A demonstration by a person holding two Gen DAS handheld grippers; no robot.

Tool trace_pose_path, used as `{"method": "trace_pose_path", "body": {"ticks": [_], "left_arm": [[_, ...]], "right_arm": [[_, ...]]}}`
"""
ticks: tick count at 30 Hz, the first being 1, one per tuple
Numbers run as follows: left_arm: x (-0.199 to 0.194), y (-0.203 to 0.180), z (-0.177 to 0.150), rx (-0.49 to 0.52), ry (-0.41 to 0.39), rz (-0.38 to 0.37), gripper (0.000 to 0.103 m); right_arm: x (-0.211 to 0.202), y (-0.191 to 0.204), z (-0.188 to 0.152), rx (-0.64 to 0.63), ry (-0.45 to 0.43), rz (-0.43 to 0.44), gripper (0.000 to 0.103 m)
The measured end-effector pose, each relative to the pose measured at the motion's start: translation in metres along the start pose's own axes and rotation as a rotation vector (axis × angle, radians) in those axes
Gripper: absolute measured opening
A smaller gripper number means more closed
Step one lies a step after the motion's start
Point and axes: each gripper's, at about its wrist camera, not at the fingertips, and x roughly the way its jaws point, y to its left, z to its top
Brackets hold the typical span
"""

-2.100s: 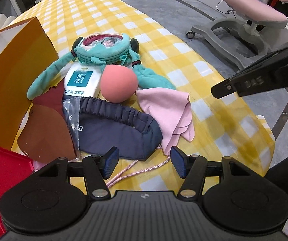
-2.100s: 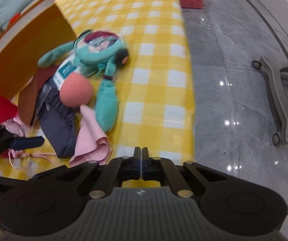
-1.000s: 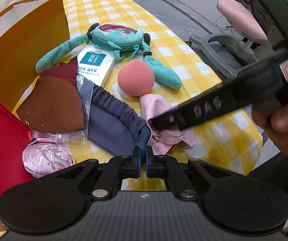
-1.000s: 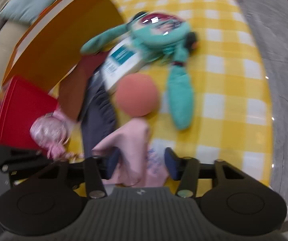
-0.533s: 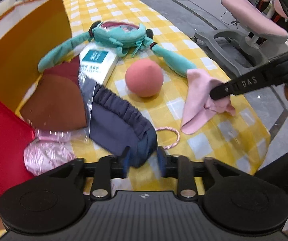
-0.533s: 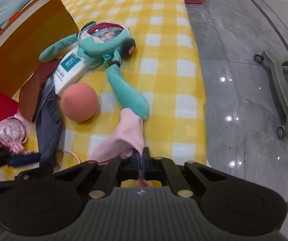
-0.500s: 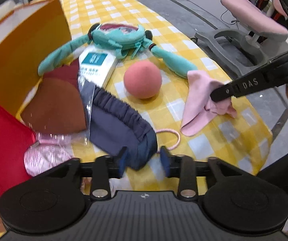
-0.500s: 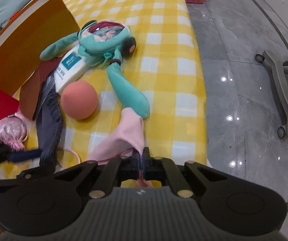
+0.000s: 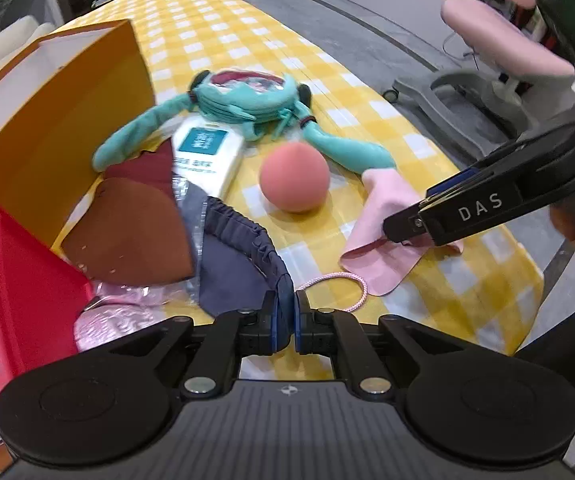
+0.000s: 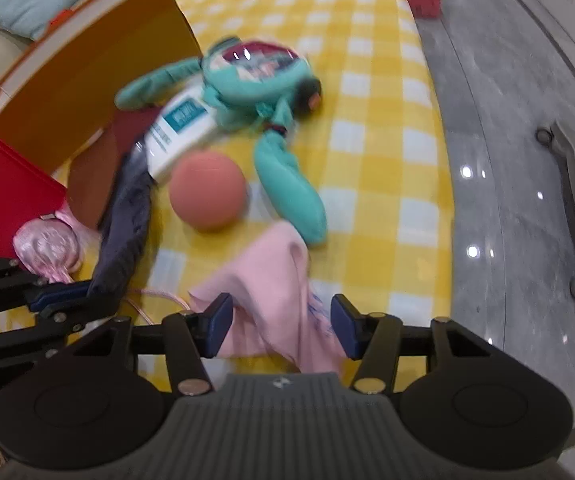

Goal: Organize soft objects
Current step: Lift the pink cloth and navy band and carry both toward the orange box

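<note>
Left wrist: navy cloth [image 9: 243, 264] lengthwise toward gripper

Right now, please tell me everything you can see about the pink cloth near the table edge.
The pale pink soft cloth lies crumpled and folded on the yellow checked tablecloth, near its edge. It looks thin, with faint blue marks on one fold. Its far corner sits close to the teal plush toy's limb. The right gripper straddles its near end, jaws opening, pads not pressing it.
</note>
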Motion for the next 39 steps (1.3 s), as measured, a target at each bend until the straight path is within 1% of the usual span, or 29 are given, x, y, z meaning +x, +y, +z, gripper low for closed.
{"method": "trace_pose_path", "body": {"ticks": [3, 4, 6, 7, 8, 13, 17, 20, 23, 31, 33, 35, 39], "left_arm": [[-0.006, 0.008, 0.002, -0.04, -0.003, -0.008, 0.008], [-0.008, 0.008, 0.004, -0.04, -0.008, -0.005, 0.008], [-0.014, 0.007, 0.006, -0.035, -0.02, -0.001, 0.008], [-0.018, 0.006, 0.007, -0.033, -0.028, -0.002, 0.008], [-0.021, 0.006, 0.008, -0.031, -0.034, -0.004, 0.008], [-0.043, 0.014, 0.018, -0.06, -0.06, -0.025, 0.007], [-0.067, 0.027, 0.027, -0.089, -0.098, -0.035, 0.007], [-0.085, 0.032, 0.034, -0.061, -0.145, -0.02, 0.007], [-0.108, 0.04, 0.046, -0.056, -0.19, -0.028, 0.007], [-0.166, 0.064, 0.075, -0.055, -0.307, -0.028, 0.007], [-0.177, 0.071, 0.082, -0.073, -0.325, -0.052, 0.007], [-0.191, 0.077, 0.09, -0.088, -0.351, -0.094, 0.007], [-0.208, 0.075, 0.105, -0.035, -0.396, -0.064, 0.007]], "right_arm": [[0.002, -0.001, 0.003, 0.034, -0.02, 0.037, 0.054], [0.005, -0.001, 0.003, 0.039, -0.013, 0.041, 0.051], [0.011, 0.002, 0.004, 0.024, 0.011, 0.032, 0.026], [0.012, 0.005, 0.003, 0.005, 0.02, 0.015, 0.006], [0.011, 0.007, 0.003, -0.011, 0.022, -0.001, 0.004], [-0.007, 0.01, 0.003, -0.008, -0.004, 0.009, 0.002], [-0.04, 0.014, 0.004, 0.013, -0.075, 0.029, 0.002], [-0.061, 0.02, 0.01, 0.012, -0.127, 0.029, 0.002], [-0.077, 0.027, 0.015, 0.016, -0.164, 0.026, 0.002], [-0.112, 0.053, 0.032, -0.033, -0.227, 0.015, 0.002], [-0.121, 0.06, 0.038, -0.044, -0.244, 0.013, 0.002], [-0.129, 0.067, 0.043, -0.055, -0.258, 0.01, 0.002], [-0.139, 0.08, 0.052, -0.081, -0.274, 0.004, 0.002]]}}
